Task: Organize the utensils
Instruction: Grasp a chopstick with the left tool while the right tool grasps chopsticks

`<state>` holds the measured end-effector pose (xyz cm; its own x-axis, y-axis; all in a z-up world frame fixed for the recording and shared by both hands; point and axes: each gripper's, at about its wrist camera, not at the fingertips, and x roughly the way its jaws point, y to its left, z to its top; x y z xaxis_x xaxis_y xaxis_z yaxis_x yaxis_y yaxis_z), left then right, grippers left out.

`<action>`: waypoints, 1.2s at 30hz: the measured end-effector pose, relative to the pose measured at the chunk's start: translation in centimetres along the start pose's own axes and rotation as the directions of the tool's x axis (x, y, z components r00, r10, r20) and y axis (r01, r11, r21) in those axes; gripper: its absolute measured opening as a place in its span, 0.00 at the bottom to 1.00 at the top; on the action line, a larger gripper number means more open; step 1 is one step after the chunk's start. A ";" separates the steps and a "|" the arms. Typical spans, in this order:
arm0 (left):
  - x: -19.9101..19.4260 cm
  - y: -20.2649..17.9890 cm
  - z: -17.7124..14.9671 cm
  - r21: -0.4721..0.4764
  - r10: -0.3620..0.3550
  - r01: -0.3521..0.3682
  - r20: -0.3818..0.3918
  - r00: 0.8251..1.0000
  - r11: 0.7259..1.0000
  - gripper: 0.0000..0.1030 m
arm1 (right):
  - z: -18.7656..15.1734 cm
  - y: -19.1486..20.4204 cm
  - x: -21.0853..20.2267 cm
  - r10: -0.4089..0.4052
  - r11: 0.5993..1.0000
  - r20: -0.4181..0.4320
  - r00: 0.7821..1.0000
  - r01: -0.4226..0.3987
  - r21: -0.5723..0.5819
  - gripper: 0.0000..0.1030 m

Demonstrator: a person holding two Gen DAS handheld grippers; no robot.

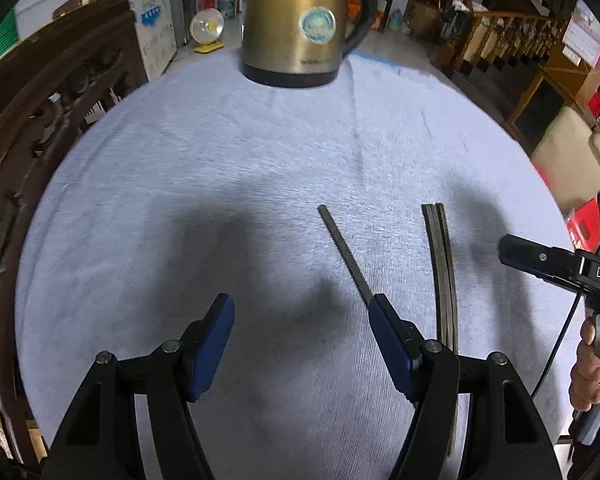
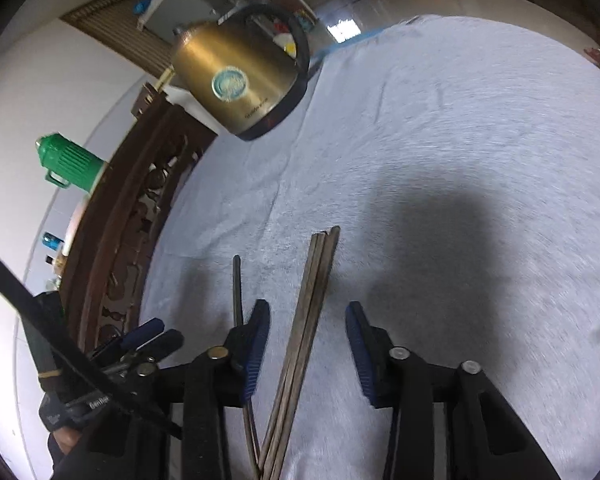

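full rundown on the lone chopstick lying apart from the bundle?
The single dark, square-section, wood-looking chopstick lies flat on the pale blue-grey tablecloth, angled away from the bundle of dark chopsticks and not touching it at the visible far ends. Its near end is hidden behind one blue pad of the left claw; contact can't be told. It looks intact.

On the cloth-covered table (image 1: 180, 152), the kettle (image 1: 300, 28) stood at the far edge; nearer me, a single chopstick (image 1: 346, 254) lay left of three bundled chopsticks (image 1: 444, 276).
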<state>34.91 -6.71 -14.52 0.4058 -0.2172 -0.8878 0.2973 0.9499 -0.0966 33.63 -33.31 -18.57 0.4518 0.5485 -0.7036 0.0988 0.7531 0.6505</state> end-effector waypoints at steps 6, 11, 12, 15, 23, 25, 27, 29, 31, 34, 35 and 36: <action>2.7 -0.7 1.6 -0.019 -0.002 0.001 -0.048 0.999 1.000 0.67 | 1.8 0.3 2.5 -0.071 0.997 -0.035 0.997 0.072 0.016 0.23; 4.0 -0.6 2.9 -0.051 0.006 -0.010 -0.074 0.997 0.999 0.51 | 3.3 0.7 3.8 -0.137 0.990 -0.043 0.990 0.137 0.012 0.18; 4.2 -0.6 3.1 -0.058 0.008 -0.012 -0.076 0.997 0.998 0.47 | 3.6 0.9 4.2 -0.164 0.986 -0.050 0.985 0.164 0.006 0.16; 5.2 -0.4 3.8 -0.069 0.006 -0.013 -0.095 0.995 0.998 0.39 | 4.1 1.1 5.2 -0.203 0.979 -0.071 0.977 0.204 0.003 0.14; 5.3 -1.7 4.8 -0.026 -0.048 0.046 -0.076 0.996 0.999 0.07 | 5.3 2.6 7.1 -0.330 0.942 -0.056 0.942 0.324 -0.087 0.08; 5.1 -2.4 4.6 0.031 -0.024 0.026 -0.061 0.998 0.999 0.05 | 5.3 2.9 7.1 -0.354 0.930 -0.048 0.934 0.346 -0.123 0.07; 5.0 -3.2 4.4 0.080 -0.015 0.019 -0.048 0.999 0.997 0.05 | 5.1 2.7 6.8 -0.369 0.922 -0.040 0.929 0.360 -0.147 0.07; 5.1 -2.6 4.3 0.104 -0.021 0.026 -0.047 0.999 0.994 0.05 | 5.1 1.9 6.0 -0.382 0.915 -0.036 0.923 0.372 -0.156 0.07; 5.1 -2.5 4.3 0.119 -0.034 0.040 -0.056 0.998 0.992 0.05 | 5.2 1.5 5.3 -0.390 0.907 -0.031 0.920 0.379 -0.183 0.03; 5.3 -2.0 5.1 0.084 -0.062 0.071 -0.099 0.993 0.994 0.05 | 5.6 0.8 4.8 -0.398 0.907 -0.048 0.916 0.385 -0.173 0.03; 5.6 -2.0 5.5 0.062 -0.067 0.074 -0.117 0.991 0.995 0.08 | 5.7 0.6 4.9 -0.392 0.912 -0.071 0.917 0.378 -0.157 0.03; 6.1 -1.7 6.0 0.042 -0.064 0.070 -0.131 0.989 0.997 0.22 | 5.8 0.3 5.3 -0.379 0.921 -0.102 0.920 0.365 -0.137 0.06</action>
<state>42.05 -11.03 -17.03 0.2693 -0.2463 -0.9310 0.3612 0.9220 -0.1394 41.23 -32.28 -20.40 0.2873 0.2560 -0.9230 0.1342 0.9434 0.3034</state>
